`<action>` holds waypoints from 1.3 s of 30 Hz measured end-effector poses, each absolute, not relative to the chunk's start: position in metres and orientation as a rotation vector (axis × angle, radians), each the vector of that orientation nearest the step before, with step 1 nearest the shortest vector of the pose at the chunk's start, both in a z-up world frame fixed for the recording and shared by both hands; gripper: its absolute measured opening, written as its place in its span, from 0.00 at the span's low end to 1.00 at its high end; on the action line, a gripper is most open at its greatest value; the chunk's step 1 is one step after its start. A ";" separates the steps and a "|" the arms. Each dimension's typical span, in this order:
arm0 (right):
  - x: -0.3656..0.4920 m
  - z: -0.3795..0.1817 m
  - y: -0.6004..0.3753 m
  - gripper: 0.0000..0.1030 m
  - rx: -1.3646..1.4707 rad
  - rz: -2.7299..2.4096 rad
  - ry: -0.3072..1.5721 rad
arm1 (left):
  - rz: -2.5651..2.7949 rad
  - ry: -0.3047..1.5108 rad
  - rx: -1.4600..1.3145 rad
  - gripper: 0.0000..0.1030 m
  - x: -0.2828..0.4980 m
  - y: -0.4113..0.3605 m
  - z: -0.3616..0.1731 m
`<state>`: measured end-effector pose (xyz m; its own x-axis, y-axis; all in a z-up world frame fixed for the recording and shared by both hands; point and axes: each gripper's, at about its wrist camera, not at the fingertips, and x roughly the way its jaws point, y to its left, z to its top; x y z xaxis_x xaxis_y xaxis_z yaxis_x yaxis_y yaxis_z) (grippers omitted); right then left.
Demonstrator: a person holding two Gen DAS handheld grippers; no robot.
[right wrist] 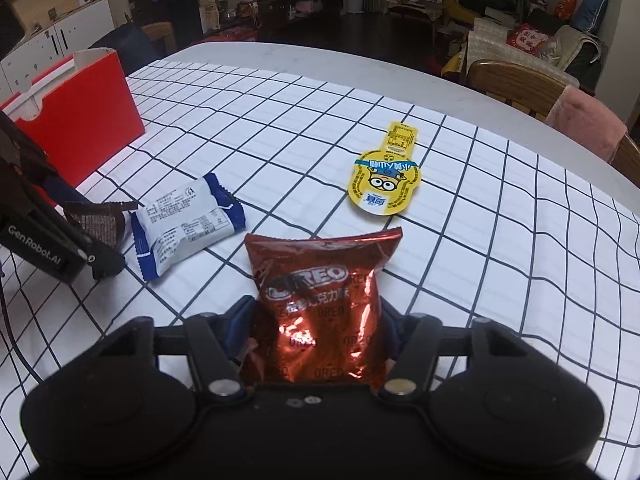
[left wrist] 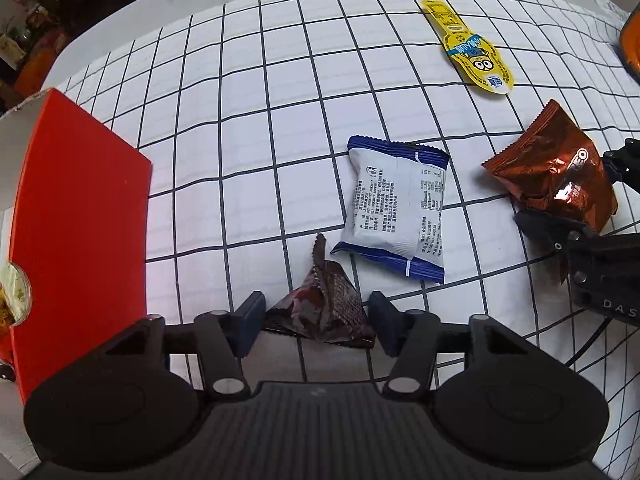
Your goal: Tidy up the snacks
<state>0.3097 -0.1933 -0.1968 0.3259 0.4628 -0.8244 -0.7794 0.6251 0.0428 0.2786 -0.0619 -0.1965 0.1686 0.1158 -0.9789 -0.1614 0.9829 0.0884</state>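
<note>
My left gripper (left wrist: 317, 322) has its jaws around a small dark brown wrapped snack (left wrist: 324, 312), also seen in the right wrist view (right wrist: 100, 224); the fingers touch its sides. My right gripper (right wrist: 316, 328) is shut on a copper Oreo packet (right wrist: 324, 300), also in the left wrist view (left wrist: 556, 176). A white and blue packet (left wrist: 396, 208) lies between them on the checked tablecloth, seen too in the right wrist view (right wrist: 188, 224). A yellow cartoon snack (left wrist: 472, 48) lies farther out, also in the right wrist view (right wrist: 386, 180).
A red open box (left wrist: 76, 216) stands at the left, also in the right wrist view (right wrist: 80, 120). The white tablecloth with a black grid (right wrist: 500, 240) covers the table. Wooden chairs (right wrist: 516, 84) stand beyond the far edge.
</note>
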 end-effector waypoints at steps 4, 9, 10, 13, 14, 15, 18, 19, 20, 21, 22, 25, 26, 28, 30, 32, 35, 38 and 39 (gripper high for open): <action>0.307 -0.196 -0.193 0.49 -0.397 0.847 0.916 | 0.192 1.383 -0.026 0.44 0.278 -0.068 -0.195; 0.303 -0.195 -0.194 0.48 -0.386 0.850 0.922 | 0.203 1.382 -0.013 0.40 0.278 -0.070 -0.195; 0.301 -0.195 -0.194 0.48 -0.386 0.852 0.923 | 0.209 1.382 -0.012 0.40 0.278 -0.070 -0.195; 0.297 -0.193 -0.195 0.48 -0.378 0.846 0.924 | 0.208 1.381 -0.013 0.38 0.273 -0.067 -0.192; 0.296 -0.192 -0.196 0.48 -0.370 0.844 0.925 | 0.208 1.381 -0.012 0.37 0.272 -0.066 -0.191; 0.295 -0.191 -0.197 0.48 -0.360 0.845 0.928 | 0.206 1.382 -0.015 0.37 0.270 -0.064 -0.190; 0.288 -0.186 -0.198 0.48 -0.336 0.846 0.931 | 0.203 1.382 -0.032 0.36 0.265 -0.060 -0.188; 0.286 -0.184 -0.199 0.48 -0.330 0.847 0.932 | 0.203 1.383 -0.036 0.35 0.262 -0.060 -0.186; 0.282 -0.182 -0.198 0.48 -0.325 0.848 0.933 | 0.203 1.384 -0.038 0.35 0.260 -0.059 -0.185; 0.279 -0.179 -0.198 0.48 -0.319 0.848 0.934 | 0.203 1.385 -0.041 0.35 0.258 -0.058 -0.184; 0.275 -0.177 -0.198 0.48 -0.313 0.850 0.935 | 0.201 1.385 -0.045 0.34 0.256 -0.057 -0.184; 0.263 -0.172 -0.197 0.48 -0.294 0.857 0.941 | 0.202 1.388 -0.062 0.34 0.249 -0.052 -0.181; 0.259 -0.170 -0.196 0.48 -0.291 0.858 0.942 | 0.202 1.386 -0.066 0.34 0.247 -0.051 -0.180; 0.250 -0.165 -0.193 0.48 -0.289 0.853 0.942 | 0.194 1.379 -0.079 0.34 0.240 -0.049 -0.175; 0.241 -0.159 -0.191 0.48 -0.283 0.852 0.942 | 0.192 1.372 -0.092 0.34 0.234 -0.046 -0.170; 0.232 -0.152 -0.189 0.48 -0.278 0.850 0.942 | 0.192 1.370 -0.114 0.34 0.229 -0.041 -0.164; 0.219 -0.141 -0.183 0.48 -0.271 0.850 0.946 | 0.180 1.350 -0.127 0.34 0.220 -0.035 -0.154; 0.206 -0.130 -0.175 0.48 -0.275 0.847 0.946 | 0.164 1.336 -0.156 0.34 0.211 -0.027 -0.142; 0.202 -0.126 -0.172 0.48 -0.279 0.847 0.944 | 0.162 1.334 -0.167 0.34 0.208 -0.024 -0.138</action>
<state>0.2020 -0.1722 -0.1259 0.3027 0.5144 -0.8024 -0.7423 0.6553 0.1400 0.2080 -0.0238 -0.1385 0.2268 0.0215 -0.9737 -0.2122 0.9768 -0.0279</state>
